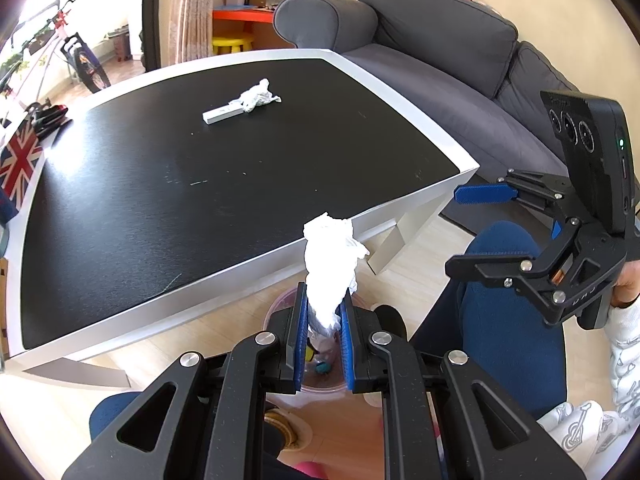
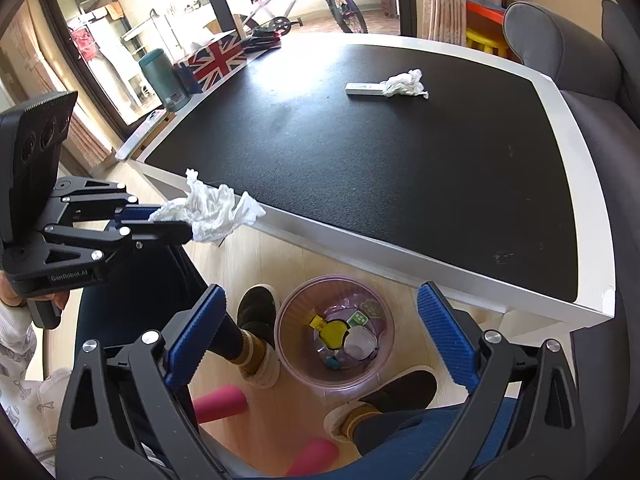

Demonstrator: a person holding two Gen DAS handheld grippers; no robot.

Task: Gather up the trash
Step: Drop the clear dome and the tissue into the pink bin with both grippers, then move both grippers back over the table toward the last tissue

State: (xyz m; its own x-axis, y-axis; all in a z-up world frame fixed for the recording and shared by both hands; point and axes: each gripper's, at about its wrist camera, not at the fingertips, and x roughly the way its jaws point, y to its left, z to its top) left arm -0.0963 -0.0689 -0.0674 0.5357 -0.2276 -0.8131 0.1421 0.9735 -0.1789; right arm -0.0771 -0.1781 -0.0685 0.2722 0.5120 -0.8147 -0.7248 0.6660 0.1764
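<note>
My left gripper (image 1: 323, 312) is shut on a crumpled white tissue (image 1: 330, 264), held off the table's near edge above the floor; it also shows in the right wrist view (image 2: 210, 210). A pinkish translucent trash bin (image 2: 334, 332) with several bits of trash inside stands on the floor below. My right gripper (image 2: 320, 336) is open and empty above the bin; it also shows in the left wrist view (image 1: 476, 228). A second crumpled tissue (image 1: 258, 96) lies on the black table top (image 1: 200, 184) against a white stick-shaped item (image 1: 223, 114).
A grey sofa (image 1: 440, 48) stands right of the table. A Union Jack box (image 2: 214, 62), a teal bottle (image 2: 164, 80) and a phone (image 2: 150, 122) are at the table's far left. The person's knees and slippered feet (image 2: 256, 336) flank the bin.
</note>
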